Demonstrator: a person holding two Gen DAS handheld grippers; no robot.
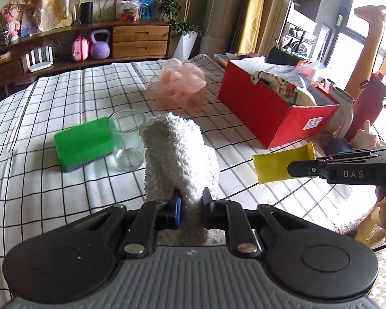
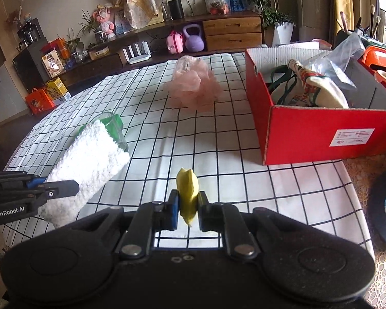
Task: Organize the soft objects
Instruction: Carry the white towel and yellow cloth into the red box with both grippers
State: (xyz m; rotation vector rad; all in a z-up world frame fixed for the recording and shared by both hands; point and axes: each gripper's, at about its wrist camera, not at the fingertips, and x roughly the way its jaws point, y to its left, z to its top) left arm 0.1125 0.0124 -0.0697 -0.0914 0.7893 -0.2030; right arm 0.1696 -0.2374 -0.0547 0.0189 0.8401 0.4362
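Note:
My left gripper (image 1: pixel 190 207) is shut on a fluffy white towel (image 1: pixel 178 157), held up off the checked tablecloth (image 1: pixel 64 180). In the right wrist view the same towel (image 2: pixel 90 159) hangs at the left from that gripper (image 2: pixel 64 189). My right gripper (image 2: pixel 188 209) is shut on a thin yellow cloth (image 2: pixel 187 195), folded between the pads. From the left wrist view the yellow cloth (image 1: pixel 278 163) sticks out of the right gripper (image 1: pixel 299 170) at the right. A pink mesh bath puff (image 1: pixel 177 86) lies further back. A green sponge (image 1: pixel 82 143) lies at the left.
A red cardboard box (image 2: pixel 319 128) with cloth bags and plastic inside stands at the right. A clear glass (image 1: pixel 127 140) stands beside the green sponge. A red bottle (image 1: pixel 370 103) and small items sit past the box. A wooden sideboard (image 1: pixel 139 41) runs along the far wall.

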